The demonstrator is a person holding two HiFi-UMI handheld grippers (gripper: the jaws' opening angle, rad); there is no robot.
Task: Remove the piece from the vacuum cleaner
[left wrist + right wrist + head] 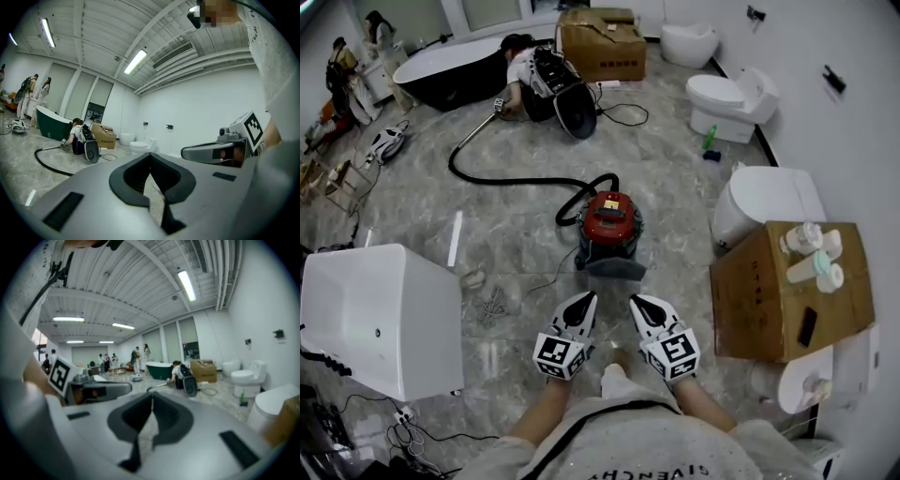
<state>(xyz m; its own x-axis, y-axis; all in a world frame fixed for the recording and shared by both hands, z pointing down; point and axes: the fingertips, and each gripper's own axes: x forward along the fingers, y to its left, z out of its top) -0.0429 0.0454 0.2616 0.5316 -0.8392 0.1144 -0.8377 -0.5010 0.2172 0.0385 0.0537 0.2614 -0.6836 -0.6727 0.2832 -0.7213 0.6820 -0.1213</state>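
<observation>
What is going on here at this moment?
A person stands facing a red vacuum cleaner on the floor, holding a gripper in each hand. The left gripper and the right gripper are side by side, both shut and empty, short of the machine. Its black hose runs off across the floor. Neither gripper touches it yet.

White cabinet (pixel 375 314) at left on grey stone-pattern floor (pixel 675 187). Cardboard box (pixel 759 291) at right. Bottles (pixel 814 253) clustered on top at far corner, dark flat object (pixel 807 325) near opposite edge. White toilet (pixel 733 101) by right wall, green bottle (pixel 710 139) on floor just beside it. Second cardboard box (pixel 602 47) at far wall, dark bathtub (pixel 431 82) to left, person (pixel 517 67) crouching between them.
</observation>
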